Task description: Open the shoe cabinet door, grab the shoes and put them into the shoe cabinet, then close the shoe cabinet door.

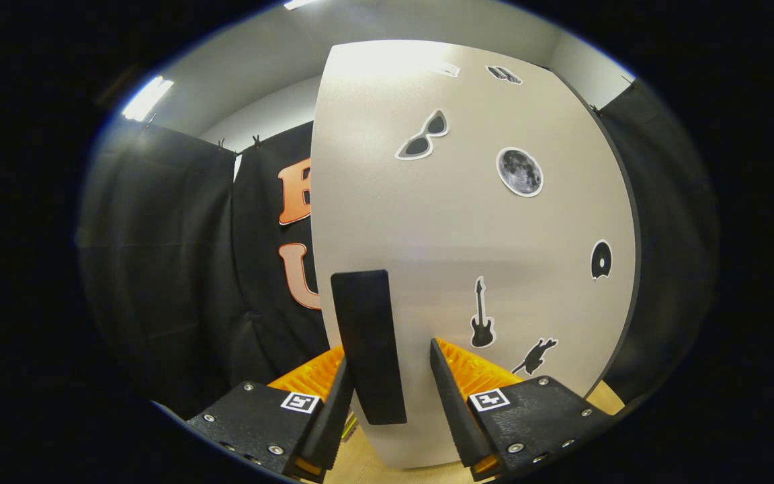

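Observation:
The shoe cabinet door (467, 222) is a pale panel with several stickers, standing close in front of me. Its dark upright handle (367, 323) lies between the fingers of my gripper (389, 351). The left finger (336, 403) sits against the handle's side. A narrow strip of door shows between the handle and the right finger (451, 396), so the jaws stand open around the handle. The door's left edge and dark right edge (631, 282) both stand out against the booth's cloth.
Black cloth walls (172, 269) hang to the left and right behind the door. A strip of light wooden surface (360, 464) shows below the door's bottom edge. Ceiling lights (147, 97) glow above.

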The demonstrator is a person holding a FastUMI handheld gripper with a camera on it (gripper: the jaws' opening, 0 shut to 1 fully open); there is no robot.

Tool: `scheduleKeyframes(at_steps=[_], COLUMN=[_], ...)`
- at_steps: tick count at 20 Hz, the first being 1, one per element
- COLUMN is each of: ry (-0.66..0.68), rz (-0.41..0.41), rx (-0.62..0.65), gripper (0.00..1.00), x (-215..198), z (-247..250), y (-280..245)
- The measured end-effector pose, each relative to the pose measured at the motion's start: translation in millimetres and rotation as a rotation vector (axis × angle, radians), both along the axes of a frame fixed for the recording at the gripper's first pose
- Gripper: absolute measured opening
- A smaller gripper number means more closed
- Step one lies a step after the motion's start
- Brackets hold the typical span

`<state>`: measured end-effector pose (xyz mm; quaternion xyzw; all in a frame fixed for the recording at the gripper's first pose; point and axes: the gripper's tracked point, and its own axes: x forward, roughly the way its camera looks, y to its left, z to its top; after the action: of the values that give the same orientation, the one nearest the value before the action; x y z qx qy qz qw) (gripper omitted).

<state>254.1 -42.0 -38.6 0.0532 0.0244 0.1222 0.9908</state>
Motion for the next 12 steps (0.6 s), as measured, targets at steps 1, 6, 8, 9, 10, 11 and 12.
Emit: scheduleKeyframes(at_steps=[1, 6, 8, 9, 10, 11, 12], ry=[-0.003, 0.003, 0.002, 0.000, -0.002, 0.001, 0.005], rz=[-0.012, -0.057, -0.071, -0.080, -0.087, -0.093, -0.095], rx=[-0.005, -0.028, -0.022, -0.020, -0.019, -0.013, -0.006], gripper=[0.67, 0.68, 0.68, 0.69, 0.69, 0.69, 0.69], x=[1.9, 11.5, 14.4, 17.5, 19.1, 20.7, 21.8], z=[-0.8, -2.8, -3.5, -3.3, -4.2, -5.2, -5.3], y=[0.7, 3.1, 3.3, 3.8, 4.0, 4.1, 4.4])
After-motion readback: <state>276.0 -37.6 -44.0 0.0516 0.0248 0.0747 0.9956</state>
